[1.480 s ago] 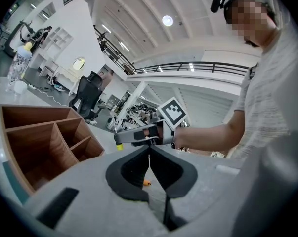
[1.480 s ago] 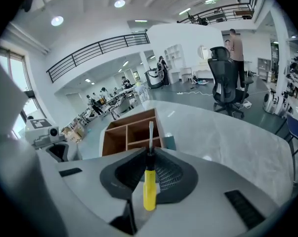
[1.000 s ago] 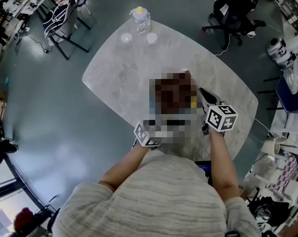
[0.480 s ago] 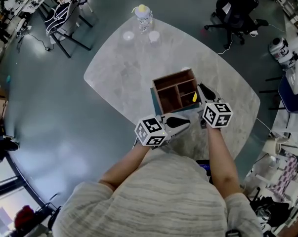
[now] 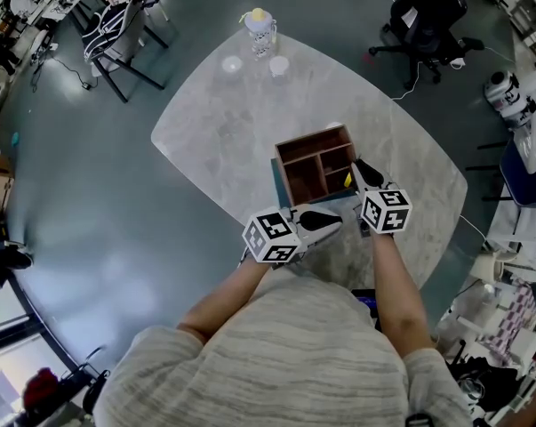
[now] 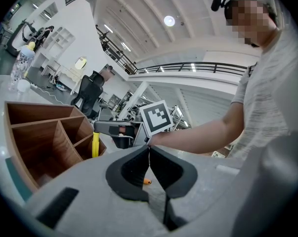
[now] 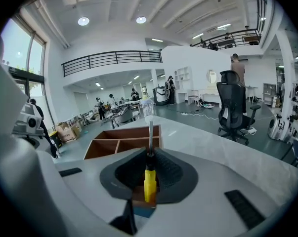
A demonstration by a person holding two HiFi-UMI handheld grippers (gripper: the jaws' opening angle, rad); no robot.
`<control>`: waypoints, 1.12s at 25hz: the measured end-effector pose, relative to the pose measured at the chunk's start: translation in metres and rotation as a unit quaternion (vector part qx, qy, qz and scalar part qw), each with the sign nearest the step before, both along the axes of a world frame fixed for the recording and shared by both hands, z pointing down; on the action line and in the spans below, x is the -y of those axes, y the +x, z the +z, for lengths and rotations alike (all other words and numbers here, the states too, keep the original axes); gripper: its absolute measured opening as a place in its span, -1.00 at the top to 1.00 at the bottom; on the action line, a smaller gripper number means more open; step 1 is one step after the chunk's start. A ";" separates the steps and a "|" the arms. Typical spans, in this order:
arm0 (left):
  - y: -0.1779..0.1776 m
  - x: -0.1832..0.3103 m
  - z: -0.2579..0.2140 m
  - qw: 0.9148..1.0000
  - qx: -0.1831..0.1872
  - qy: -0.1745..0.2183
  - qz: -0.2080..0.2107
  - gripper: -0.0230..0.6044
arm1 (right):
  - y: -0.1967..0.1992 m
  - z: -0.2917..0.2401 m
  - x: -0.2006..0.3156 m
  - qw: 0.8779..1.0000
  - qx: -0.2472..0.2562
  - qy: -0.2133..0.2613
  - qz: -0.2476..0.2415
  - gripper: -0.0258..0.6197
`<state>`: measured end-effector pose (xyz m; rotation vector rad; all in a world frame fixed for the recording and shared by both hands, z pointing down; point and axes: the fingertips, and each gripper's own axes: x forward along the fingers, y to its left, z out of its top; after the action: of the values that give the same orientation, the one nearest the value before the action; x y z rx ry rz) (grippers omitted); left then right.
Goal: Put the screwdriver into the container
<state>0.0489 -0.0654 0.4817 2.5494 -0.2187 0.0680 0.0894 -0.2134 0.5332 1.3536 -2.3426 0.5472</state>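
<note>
Transfer step. Right tongs [image 7: 149, 156] clamped on the screwdriver [image 7: 149, 184] at its yellow handle, hanging by the container [image 5: 312, 138] right edge, not in yet. Left tongs [image 6: 149, 154] closed, empty. Next, probably: centre over a compartment, lower, let go.

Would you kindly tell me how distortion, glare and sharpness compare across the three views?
Head view: fisheye curves the table edge, soft sheen on the floor, detail crisp. Left gripper view: heavy barrel bend with dark round corners, ceiling lamp blown out. Right gripper view: same bend, window glare at left, the screwdriver sharp.
</note>
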 end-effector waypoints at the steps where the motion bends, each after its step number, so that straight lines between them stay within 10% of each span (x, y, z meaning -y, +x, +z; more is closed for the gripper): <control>1: 0.001 0.000 0.000 1.000 0.000 0.000 0.000 0.88 | -0.001 0.002 -0.001 1.000 -0.009 -0.003 -0.004 0.76; 28: 0.004 -0.004 0.004 1.000 0.002 -0.004 0.009 0.88 | -0.003 0.024 -0.004 0.996 -0.082 -0.018 -0.015 0.76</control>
<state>0.0526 -0.0609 0.4860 2.5429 -0.1964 0.0812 0.0864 -0.2092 0.5571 1.2930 -2.2079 0.4503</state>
